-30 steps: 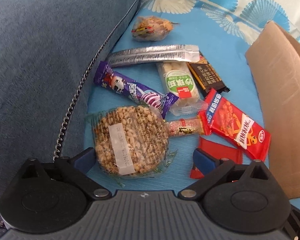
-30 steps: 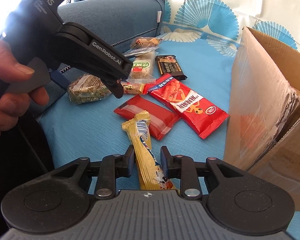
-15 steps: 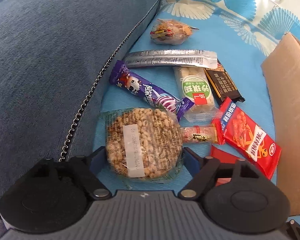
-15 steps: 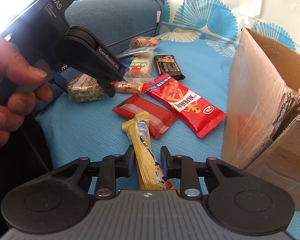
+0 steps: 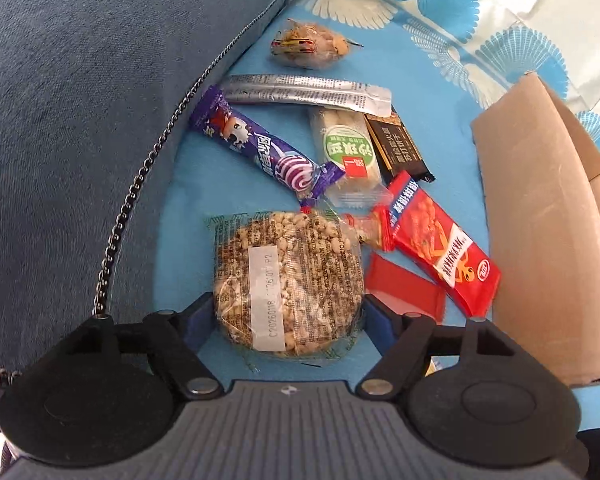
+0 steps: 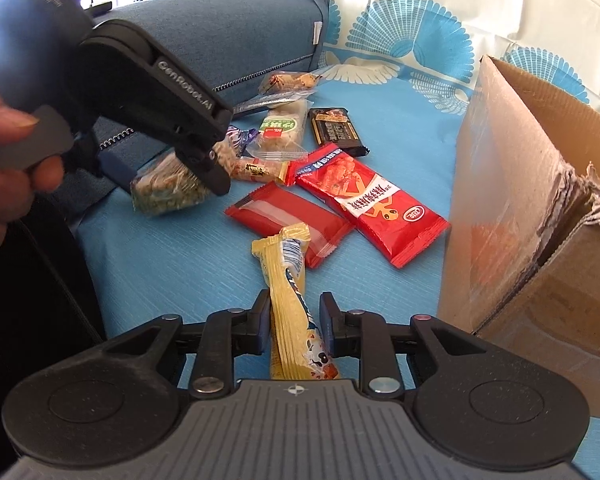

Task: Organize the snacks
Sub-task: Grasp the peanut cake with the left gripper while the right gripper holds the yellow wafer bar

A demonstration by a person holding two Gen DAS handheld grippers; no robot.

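Left gripper (image 5: 288,316) — jaws have just been closing, now clamped on either side of the puffed-grain cake packet (image 5: 286,284), which lies on the blue cloth (image 5: 440,92) beside the grey cushion (image 5: 80,100). Right gripper (image 6: 294,322) is clenched on the yellow snack stick (image 6: 290,280), tip overlapping the red wafer pack (image 6: 288,216). The cardboard box (image 6: 540,208) stands at right — other snacks lie loose between.

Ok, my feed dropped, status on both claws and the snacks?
Left claw closing around puffed-grain cake. Right claw shut on yellow wafer pack. Cardboard box open at right; other snacks lie scattered, none blocking.
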